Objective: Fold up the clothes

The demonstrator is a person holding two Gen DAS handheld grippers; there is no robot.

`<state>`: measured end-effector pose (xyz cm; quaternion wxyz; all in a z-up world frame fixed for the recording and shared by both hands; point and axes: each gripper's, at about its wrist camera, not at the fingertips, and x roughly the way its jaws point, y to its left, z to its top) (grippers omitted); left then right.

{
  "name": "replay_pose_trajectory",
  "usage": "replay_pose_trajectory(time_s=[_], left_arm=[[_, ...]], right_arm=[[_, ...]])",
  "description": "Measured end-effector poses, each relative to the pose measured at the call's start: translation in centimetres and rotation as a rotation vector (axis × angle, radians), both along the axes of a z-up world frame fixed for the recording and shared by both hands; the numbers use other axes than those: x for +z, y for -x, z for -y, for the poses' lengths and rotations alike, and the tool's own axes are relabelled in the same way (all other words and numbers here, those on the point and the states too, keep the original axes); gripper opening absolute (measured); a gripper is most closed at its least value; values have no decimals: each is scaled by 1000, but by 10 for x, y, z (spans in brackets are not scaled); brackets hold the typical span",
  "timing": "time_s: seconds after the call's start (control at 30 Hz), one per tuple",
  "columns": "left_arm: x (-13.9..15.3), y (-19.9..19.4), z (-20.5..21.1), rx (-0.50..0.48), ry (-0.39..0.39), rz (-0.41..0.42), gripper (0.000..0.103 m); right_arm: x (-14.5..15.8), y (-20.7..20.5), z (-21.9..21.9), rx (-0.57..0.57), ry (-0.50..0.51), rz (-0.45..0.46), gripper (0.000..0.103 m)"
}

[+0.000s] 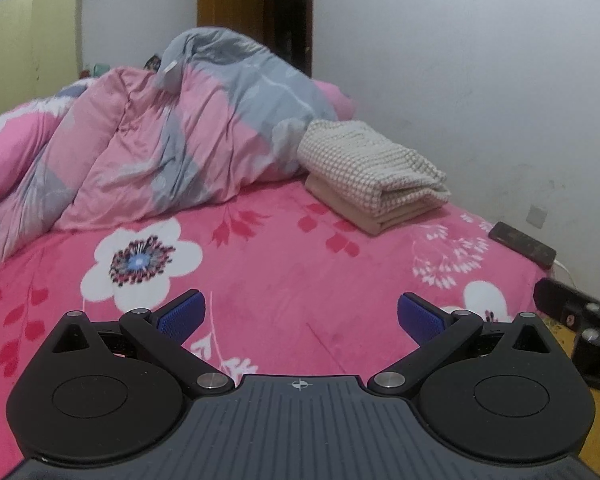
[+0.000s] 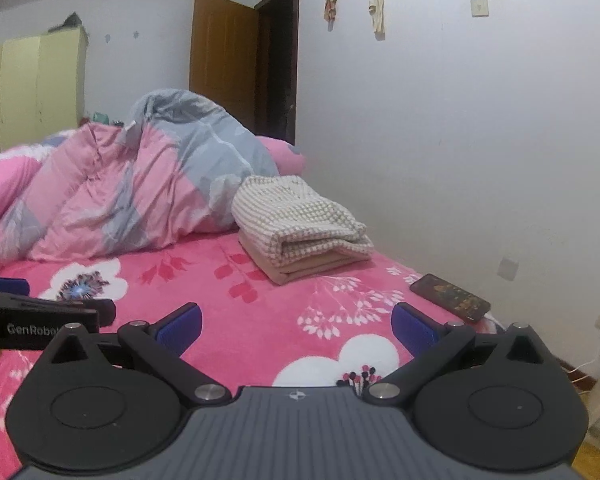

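Bed (image 1: 284,240) covered by pink floral sheet. Crumpled pink-grey duvet (image 1: 148,148) heaped at 11 o'clock. Folded checked garment (image 1: 372,164) atop folded beige garment (image 1: 384,216) at 1 o'clock, touching duvet. Dark phone (image 2: 450,297) at 3 o'clock edge.

Each claw (image 1: 301,316) (image 2: 296,326) has matte black linkage arms, silver pivot screws, ribbed blue fingertip pads (image 1: 182,314), and a grooved grey body bearing a crosshair mark.

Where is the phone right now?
The phone lies on the bed's right edge by the wall, right of the folded clothes; in the left wrist view it shows at far right.
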<state>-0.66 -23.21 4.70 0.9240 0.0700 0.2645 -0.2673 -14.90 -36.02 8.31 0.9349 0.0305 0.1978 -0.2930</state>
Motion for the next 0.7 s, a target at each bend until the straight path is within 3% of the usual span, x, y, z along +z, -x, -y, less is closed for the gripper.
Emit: replay_pose_trajectory(time_s=[0.13, 0.7], left_arm=[[-1, -2, -4, 27, 8, -19, 103], [2, 6, -10, 44, -12, 94, 103]], right_arm=[[-4, -5, -8, -38, 29, -16, 103], [-8, -19, -16, -43, 3, -28, 103]])
